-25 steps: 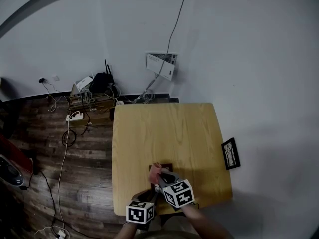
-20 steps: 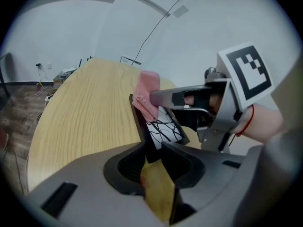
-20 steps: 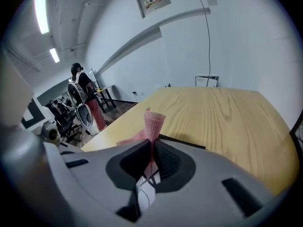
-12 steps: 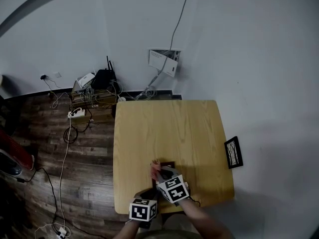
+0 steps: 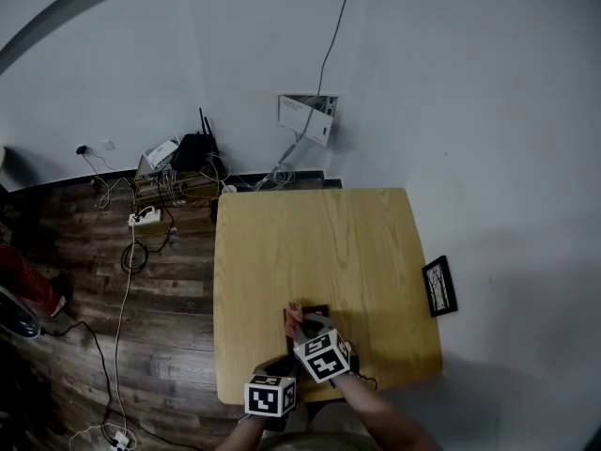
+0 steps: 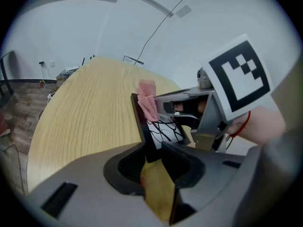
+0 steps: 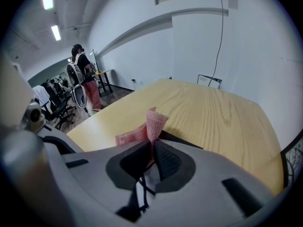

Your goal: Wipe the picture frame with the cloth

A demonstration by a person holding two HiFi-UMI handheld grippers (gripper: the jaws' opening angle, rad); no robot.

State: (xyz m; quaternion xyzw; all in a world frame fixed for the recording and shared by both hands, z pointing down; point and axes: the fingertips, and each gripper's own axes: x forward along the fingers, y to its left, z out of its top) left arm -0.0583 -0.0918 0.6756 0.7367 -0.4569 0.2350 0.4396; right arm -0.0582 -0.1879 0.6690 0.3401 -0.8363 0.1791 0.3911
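A small dark picture frame [image 5: 315, 314] with a white branch print stands on edge near the front of the wooden table [image 5: 319, 242]. My left gripper [image 5: 287, 368] is shut on the frame's lower edge; in the left gripper view the frame [image 6: 142, 122] rises up out of that gripper [image 6: 154, 158]. My right gripper [image 5: 304, 332] is shut on a pink cloth [image 5: 293, 320], which lies against the frame's top. In the right gripper view the cloth [image 7: 154, 120] sticks up from between the closed jaws of the right gripper [image 7: 152, 151].
A second framed picture [image 5: 439, 287] leans against the wall to the right of the table. Cables, a router and a power strip [image 5: 143, 218] lie on the wooden floor at the left. People and chairs [image 7: 78, 82] are far off in the room.
My right gripper and the pink cloth have shifted slightly left along the frame. The left gripper keeps its hold in about the same place.
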